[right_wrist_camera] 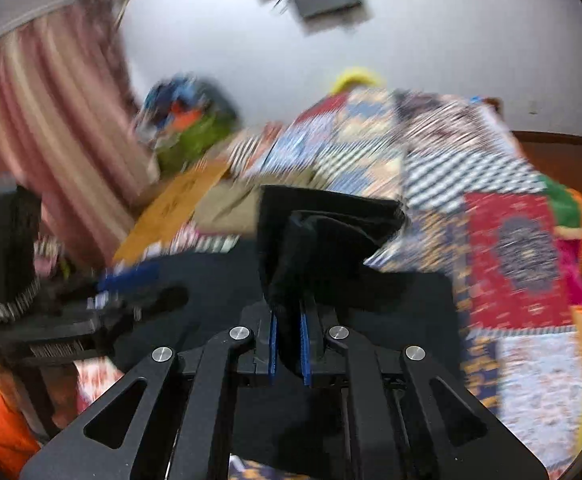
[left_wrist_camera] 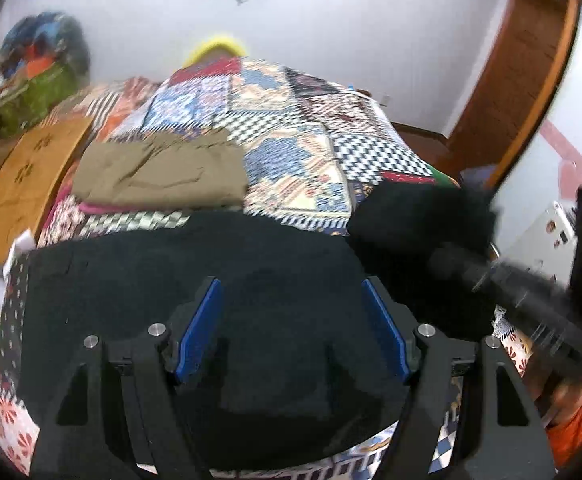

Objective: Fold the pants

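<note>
— Black cloth everywhere. Where do the pants [left_wrist_camera: 219, 280] lie?

— Spread over the patchwork bed [left_wrist_camera: 291, 152], filling the near half of the left wrist view, with a folded khaki garment [left_wrist_camera: 159, 172] beyond at eleven o'clock.

— How do the left tongs [left_wrist_camera: 291, 316] sit?

— Tilted down above the black fabric, blue pads [left_wrist_camera: 199, 332] spread wide, gripping nothing.

— The right tongs [right_wrist_camera: 289, 344]?

— Angled downward too, pressed together on a bunched fold of the pants, which rises toward twelve o'clock, clear of the bed.

Both wrist cams sit close above the patchwork quilt [left_wrist_camera: 291, 128], angled down toward the far wall; they share the black pants [left_wrist_camera: 211, 264] and quilt.
</note>
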`<state>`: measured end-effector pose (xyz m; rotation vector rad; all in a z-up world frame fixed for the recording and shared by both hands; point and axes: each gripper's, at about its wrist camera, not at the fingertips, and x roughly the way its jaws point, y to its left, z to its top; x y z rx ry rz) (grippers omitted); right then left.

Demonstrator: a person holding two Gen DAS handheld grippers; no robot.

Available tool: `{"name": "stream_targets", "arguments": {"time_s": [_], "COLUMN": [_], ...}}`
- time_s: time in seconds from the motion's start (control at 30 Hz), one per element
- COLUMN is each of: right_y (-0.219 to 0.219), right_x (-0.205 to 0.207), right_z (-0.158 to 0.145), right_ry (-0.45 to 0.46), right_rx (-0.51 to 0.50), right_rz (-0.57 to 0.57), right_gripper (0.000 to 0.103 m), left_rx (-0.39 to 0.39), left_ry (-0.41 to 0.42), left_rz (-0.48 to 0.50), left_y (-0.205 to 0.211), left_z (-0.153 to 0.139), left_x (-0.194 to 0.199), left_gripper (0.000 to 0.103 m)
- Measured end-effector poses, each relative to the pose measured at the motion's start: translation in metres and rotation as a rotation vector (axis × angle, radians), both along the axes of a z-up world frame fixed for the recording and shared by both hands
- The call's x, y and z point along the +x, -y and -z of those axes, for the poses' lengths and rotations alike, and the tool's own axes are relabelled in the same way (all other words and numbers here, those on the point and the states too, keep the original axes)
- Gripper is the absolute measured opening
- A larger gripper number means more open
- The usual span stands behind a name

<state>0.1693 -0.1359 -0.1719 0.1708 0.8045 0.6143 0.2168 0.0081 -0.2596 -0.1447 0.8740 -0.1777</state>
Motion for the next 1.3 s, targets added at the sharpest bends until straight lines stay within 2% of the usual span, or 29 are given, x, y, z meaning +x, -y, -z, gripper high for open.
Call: {"name": "stream_targets", "arguments": {"time_s": [0.13,0.2,0.27,0.4,0.53,0.67,0.7,0.83,0.9,1.0,1.13,1.3], "right_y": [-0.039,-0.043,-0.041,-0.031,-0.024,0.000,0.006,0.031,0.043,0.059,0.056,0.052], "right_x": [-0.004,-0.002,0.000,-0.001,-0.014,-0.024,-0.022,-0.011,-0.009,-0.012,-0.013,-0.016], "right_z": [0.043,0.060,0.059,0.049,0.036,0.023,0.024,0.045,0.059,0.069,0.067,0.052], "right_ry": [-0.127,-0.176,-0.181,-0.215,-0.188,-0.103,-0.093,-0.160,-0.207,-0.254,-0.259,-0.231], "right_rx": [-0.087,-0.127,-0.123,-0.100,-0.106,-0.153,-0.160,-0.194,-0.201,-0.134,-0.143,-0.181], "right_rz": [-0.114,-0.131,-0.133,-0.151,-0.173,-0.082,-0.058,0.017,0.028,0.034,0.038,0.040], "right_gripper": [0.008,0.012,0.014,0.028,0.034,0.053,0.055,0.055,0.054,0.054,0.054,0.055], "left_rx": [-0.037,-0.047,-0.051,-0.047,-0.046,-0.032,-0.021,0.041,0.039,0.043,0.097,0.013], "left_ry": [-0.022,-0.037,-0.053,-0.059,-0.047,-0.077,-0.092,-0.154,-0.171,-0.155,-0.128,-0.166], "left_rz": [-0.051,-0.062,-0.060,-0.036,0.000,0.034,0.042,0.042,0.044,0.058,0.063,0.032], "left_y": [-0.025,-0.031,-0.033,-0.025,-0.008,0.009,0.014,0.022,0.019,0.017,0.022,0.004], "left_z": [0.011,0.016,0.021,0.023,0.019,0.029,0.035,0.062,0.072,0.080,0.079,0.072], "left_x": [-0.009,-0.011,-0.010,-0.007,-0.001,0.009,0.010,0.012,0.007,-0.006,-0.013,-0.013], "left_gripper": [0.071,0.071,0.071,0.071,0.072,0.072,0.071,0.072,0.073,0.074,0.074,0.074]}}
